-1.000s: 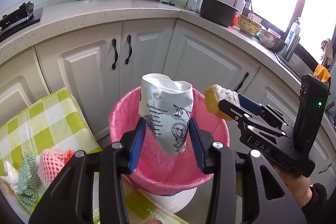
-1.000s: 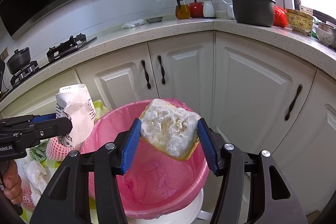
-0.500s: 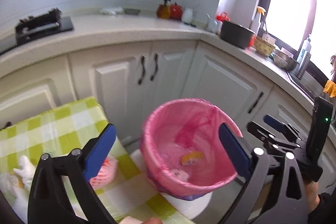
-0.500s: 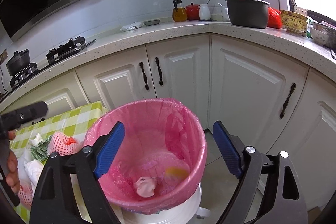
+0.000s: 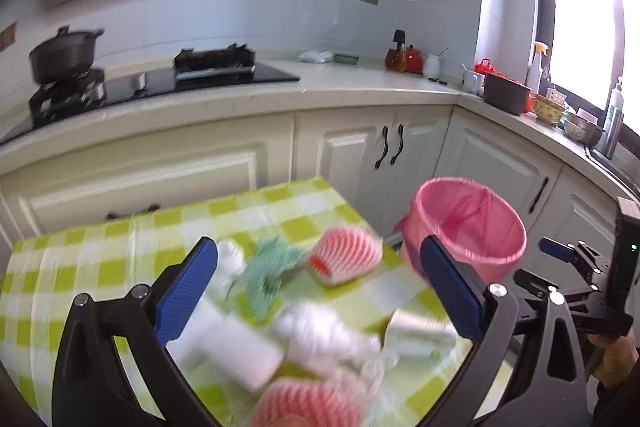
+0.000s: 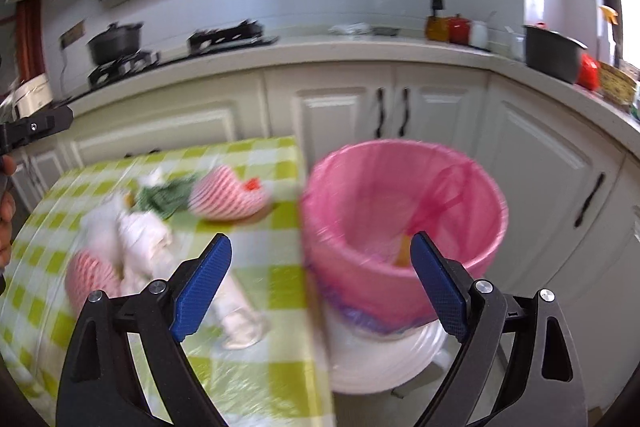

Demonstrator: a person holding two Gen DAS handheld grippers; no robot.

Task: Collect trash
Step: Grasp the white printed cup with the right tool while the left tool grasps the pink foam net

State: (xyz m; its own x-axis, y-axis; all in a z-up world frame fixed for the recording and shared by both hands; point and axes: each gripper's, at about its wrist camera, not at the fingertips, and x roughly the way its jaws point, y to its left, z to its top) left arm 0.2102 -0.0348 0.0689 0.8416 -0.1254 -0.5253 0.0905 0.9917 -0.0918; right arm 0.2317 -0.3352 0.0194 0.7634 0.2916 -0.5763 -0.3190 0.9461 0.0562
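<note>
Left gripper (image 5: pixel 320 291) wide and empty over blurred table litter, right gripper (image 6: pixel 322 279) jaws just opened, nothing between, upright pink-lined bin (image 6: pixel 404 219) ahead, mouth up.

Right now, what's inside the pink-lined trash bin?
The right wrist view shows the pink-lined trash bin holding something orange-yellow low inside, near its pink liner knot. The near rim and the right tool's blue finger cover the rest of the bottom.

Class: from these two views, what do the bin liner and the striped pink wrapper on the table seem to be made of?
Bin liner: thin pink plastic film, translucent and wrinkled over the rim. Striped pink wrapper: probably soft foam netting, matte, ribbed pink and white; blur leaves this uncertain.
</note>
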